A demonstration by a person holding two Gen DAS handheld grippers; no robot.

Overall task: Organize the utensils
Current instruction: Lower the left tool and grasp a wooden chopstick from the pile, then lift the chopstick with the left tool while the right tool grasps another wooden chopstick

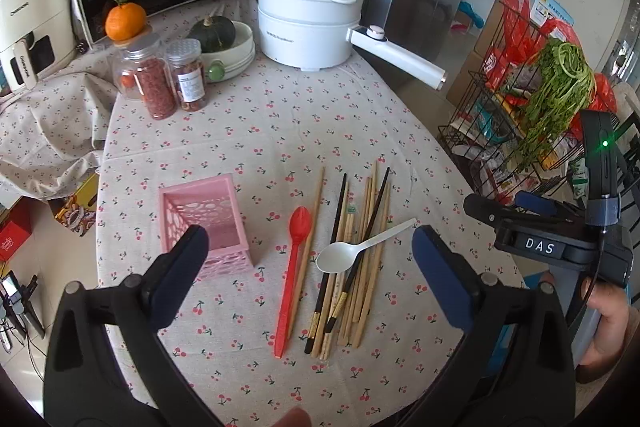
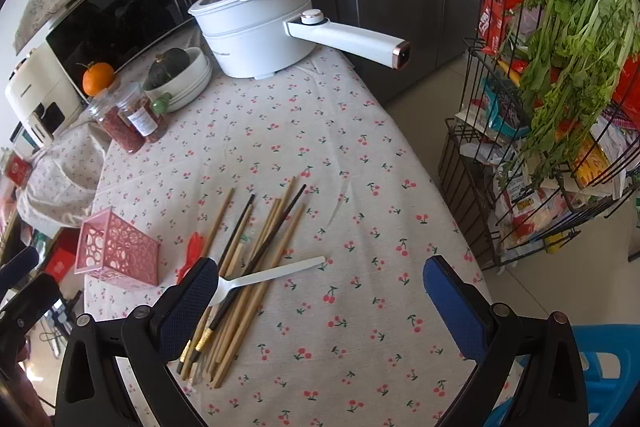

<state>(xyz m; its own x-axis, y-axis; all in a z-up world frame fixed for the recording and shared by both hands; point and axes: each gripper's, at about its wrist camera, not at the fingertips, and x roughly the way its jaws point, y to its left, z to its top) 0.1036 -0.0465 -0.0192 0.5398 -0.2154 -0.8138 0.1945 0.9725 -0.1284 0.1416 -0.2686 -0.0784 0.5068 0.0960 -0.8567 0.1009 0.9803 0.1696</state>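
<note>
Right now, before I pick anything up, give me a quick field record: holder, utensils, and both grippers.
holder: pink utensil holder, upright on the tablecloth, nothing visible inside
red spoon: flat on cloth, between holder and chopsticks
chopsticks: loose pile, wooden and black mixed
white spoon: lying across the chopstick pile
left gripper: open, empty, above the utensils
right gripper: open, empty

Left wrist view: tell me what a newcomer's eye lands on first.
The loose pile of bamboo and black chopsticks lies mid-table on the cherry-print tablecloth, with a white plastic spoon resting across it. A long red plastic spoon lies just left of the pile, and an openwork pink plastic utensil holder stands further left.
</note>
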